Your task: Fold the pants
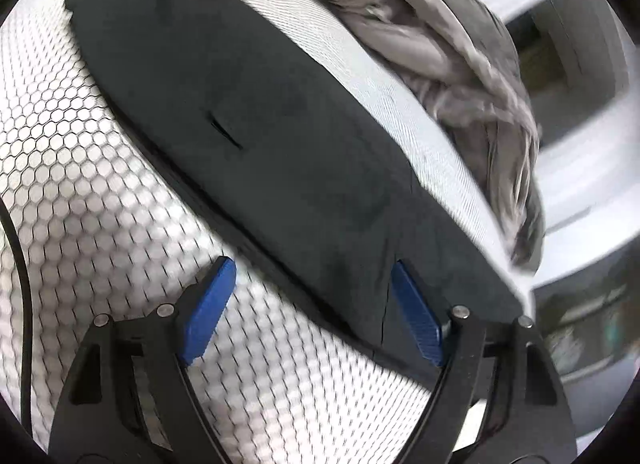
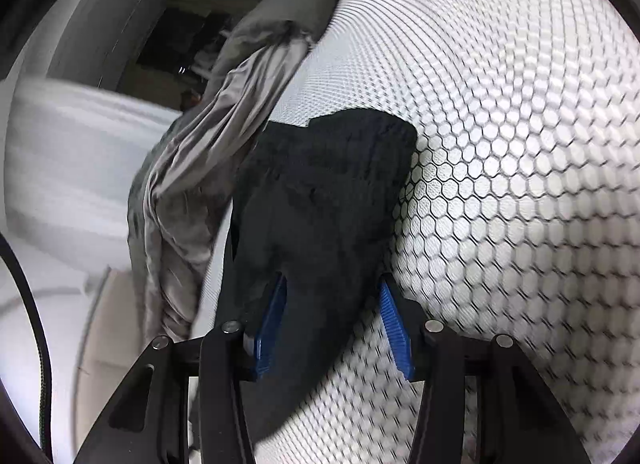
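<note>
Black pants (image 1: 248,103) lie flat in a long band on a white honeycomb-patterned surface (image 1: 100,203). My left gripper (image 1: 313,264) is open at their near end. Its left pad (image 1: 212,304) is over the bare surface and its right pad (image 1: 416,316) is over the black cloth; neither pad presses on the cloth. In the right wrist view a bunched end of the black pants (image 2: 328,191) fills the gap between the blue pads (image 2: 394,328). My right gripper (image 2: 332,282) is shut on that fold, and cloth drapes below the jaws.
A crumpled grey cloth (image 1: 440,43) lies along the far edge of the surface, just beyond the pants, and shows as the grey cloth (image 2: 224,123) in the right wrist view. A black cable (image 1: 20,264) hangs at the left. A white floor and a dark doorway (image 2: 168,39) lie beyond the edge.
</note>
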Demonstrator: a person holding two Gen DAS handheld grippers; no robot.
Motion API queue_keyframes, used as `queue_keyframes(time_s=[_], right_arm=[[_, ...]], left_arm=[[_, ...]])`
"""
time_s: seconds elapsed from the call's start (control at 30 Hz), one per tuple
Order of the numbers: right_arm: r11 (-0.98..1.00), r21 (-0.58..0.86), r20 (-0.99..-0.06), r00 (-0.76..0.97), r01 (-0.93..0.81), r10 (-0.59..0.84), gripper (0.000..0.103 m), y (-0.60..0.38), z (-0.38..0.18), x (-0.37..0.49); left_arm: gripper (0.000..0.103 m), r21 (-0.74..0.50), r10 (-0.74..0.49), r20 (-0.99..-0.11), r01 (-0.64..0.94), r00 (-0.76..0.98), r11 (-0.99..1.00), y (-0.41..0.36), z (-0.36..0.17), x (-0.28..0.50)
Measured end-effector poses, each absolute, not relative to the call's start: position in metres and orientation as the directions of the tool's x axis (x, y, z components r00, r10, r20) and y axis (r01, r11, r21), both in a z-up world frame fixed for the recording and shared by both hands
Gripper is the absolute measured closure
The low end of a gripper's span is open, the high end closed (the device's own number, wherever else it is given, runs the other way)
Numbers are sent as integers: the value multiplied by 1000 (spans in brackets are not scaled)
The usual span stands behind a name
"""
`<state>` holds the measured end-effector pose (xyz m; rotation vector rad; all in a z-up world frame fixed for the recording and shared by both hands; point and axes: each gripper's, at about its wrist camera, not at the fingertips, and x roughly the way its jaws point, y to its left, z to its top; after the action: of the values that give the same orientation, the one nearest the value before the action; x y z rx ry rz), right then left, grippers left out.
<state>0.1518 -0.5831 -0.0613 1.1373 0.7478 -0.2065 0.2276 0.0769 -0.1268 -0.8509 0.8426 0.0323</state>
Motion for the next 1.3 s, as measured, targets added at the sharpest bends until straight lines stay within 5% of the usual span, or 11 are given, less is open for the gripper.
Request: queue_keyframes(time_s=[0.13, 0.2, 0.27, 0.37, 0.43, 0.5, 0.53, 0.6, 0.97, 1.17, 1.3], right_arm=[[450, 728, -645, 739, 517, 193, 55, -576, -59, 163], [462, 724, -647, 736, 512, 197, 55, -572, -58, 168], [484, 708, -659, 727, 514, 192, 55, -569, -58, 173], [479, 720, -646, 737, 502, 197, 55, -575, -59, 176], [433, 758, -606, 773, 488, 190, 59, -584, -62, 175], [402, 769, -597, 783, 498, 173, 90, -593, -66, 172], [399, 764, -605, 778, 507, 170, 98, -597, -69, 170], [397, 769, -599, 781, 501, 176, 101, -597, -72, 169], [519, 710, -647, 732, 476, 213, 101, -561, -42, 91], [502, 696, -663, 729, 514, 172, 65, -569, -35, 64], [468, 710, -652, 743, 527, 152, 62, -583, -37, 74]], left_arm=[[30, -659, -263, -656, -368, 707, 656, 99, -131, 244], [44, -658, -250, -663, -389, 706, 645, 107, -135, 253], [89, -628, -195, -675, -417, 712, 657, 113, -137, 255], [96, -644, -190, -668, -430, 720, 633, 119, -143, 260], [97, -619, -176, -669, -410, 722, 670, 117, -137, 260], [97, -579, -154, -676, -391, 720, 716, 114, -130, 260], [98, -569, -149, -678, -386, 720, 726, 113, -127, 255], [98, -556, -151, -686, -379, 712, 739, 113, -124, 248], [94, -506, -166, -711, -333, 683, 796, 148, -114, 137], [74, -461, -109, -720, -355, 686, 813, 172, -103, 101], [72, -483, -106, -722, -390, 683, 784, 192, -108, 90]])
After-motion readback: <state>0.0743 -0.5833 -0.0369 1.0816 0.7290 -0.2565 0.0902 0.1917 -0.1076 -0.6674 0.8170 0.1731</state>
